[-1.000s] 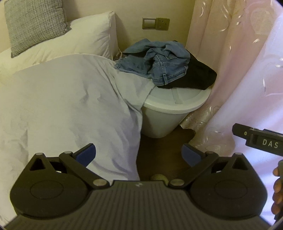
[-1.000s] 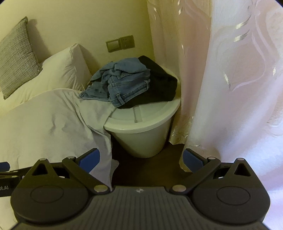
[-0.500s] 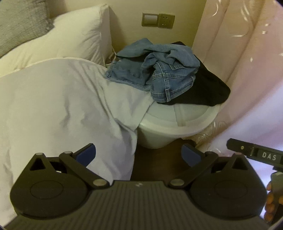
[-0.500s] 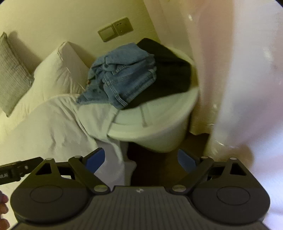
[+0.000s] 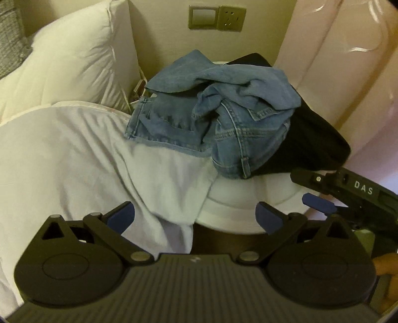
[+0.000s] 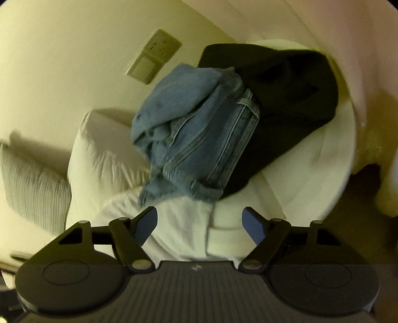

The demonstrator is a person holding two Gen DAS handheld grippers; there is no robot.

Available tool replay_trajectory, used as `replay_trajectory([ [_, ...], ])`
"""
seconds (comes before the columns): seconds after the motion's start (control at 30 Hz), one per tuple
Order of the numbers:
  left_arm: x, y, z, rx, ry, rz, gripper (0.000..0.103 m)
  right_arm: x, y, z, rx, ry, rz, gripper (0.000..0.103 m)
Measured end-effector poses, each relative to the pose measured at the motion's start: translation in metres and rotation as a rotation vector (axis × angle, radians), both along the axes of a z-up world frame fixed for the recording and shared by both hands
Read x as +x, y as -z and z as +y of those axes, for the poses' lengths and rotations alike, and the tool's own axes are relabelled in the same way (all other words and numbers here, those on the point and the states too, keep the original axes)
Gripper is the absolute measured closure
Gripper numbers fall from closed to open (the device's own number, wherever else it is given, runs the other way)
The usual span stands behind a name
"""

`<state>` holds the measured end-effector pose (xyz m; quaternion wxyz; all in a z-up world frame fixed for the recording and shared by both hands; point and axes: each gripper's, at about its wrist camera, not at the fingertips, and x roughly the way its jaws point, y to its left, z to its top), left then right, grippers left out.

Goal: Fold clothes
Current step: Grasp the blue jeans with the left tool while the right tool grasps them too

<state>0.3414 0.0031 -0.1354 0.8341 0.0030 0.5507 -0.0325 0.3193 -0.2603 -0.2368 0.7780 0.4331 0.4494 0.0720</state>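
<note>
A crumpled pair of blue jeans (image 5: 223, 119) lies on top of a black garment (image 5: 311, 139), both on the lid of a white bin (image 5: 261, 191) beside the bed. The jeans (image 6: 199, 134), the black garment (image 6: 286, 99) and the bin lid (image 6: 323, 174) also show in the right wrist view. My left gripper (image 5: 195, 218) is open and empty, just short of the bin's near rim. My right gripper (image 6: 200, 223) is open and empty, tilted, close above the near edge of the jeans. Its finger (image 5: 318, 202) shows at the right of the left wrist view.
A white duvet (image 5: 87, 159) covers the bed at the left and drapes onto the bin. White pillows (image 5: 74, 62) lean on the wall. A wall switch and socket (image 5: 216, 18) sit above the clothes. Pink curtains (image 5: 348, 62) hang at the right.
Both grippers have moved forward toward the bin, so the clothes pile looms larger. The right gripper has tilted and come in close over the jeans. Both stay open.
</note>
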Motion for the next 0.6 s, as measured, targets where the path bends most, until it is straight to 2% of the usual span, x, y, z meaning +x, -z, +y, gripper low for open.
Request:
replay_trajectory([
  [0.1,0.022,0.013,0.003,-0.030,0.000,0.020,0.001,0.018,0.017,-0.001,0.024,0.039,0.023,0.024],
  [0.23,0.047,0.032,0.005,-0.042,-0.006,0.032,0.002,0.041,0.031,-0.005,-0.033,0.049,0.025,0.025],
  [0.37,0.069,0.052,0.007,-0.057,0.005,0.005,0.006,0.059,0.040,-0.014,-0.046,0.081,0.016,0.026],
  [0.43,0.079,0.062,0.006,-0.046,0.026,-0.013,0.011,0.067,0.042,-0.018,-0.048,0.096,0.002,0.029],
  [0.5,0.089,0.073,0.007,-0.043,0.054,-0.025,0.021,0.073,0.044,-0.020,-0.042,0.102,-0.014,0.033],
  [0.6,0.104,0.088,0.009,-0.056,0.097,-0.035,0.034,0.081,0.048,-0.022,-0.028,0.103,-0.028,0.033],
])
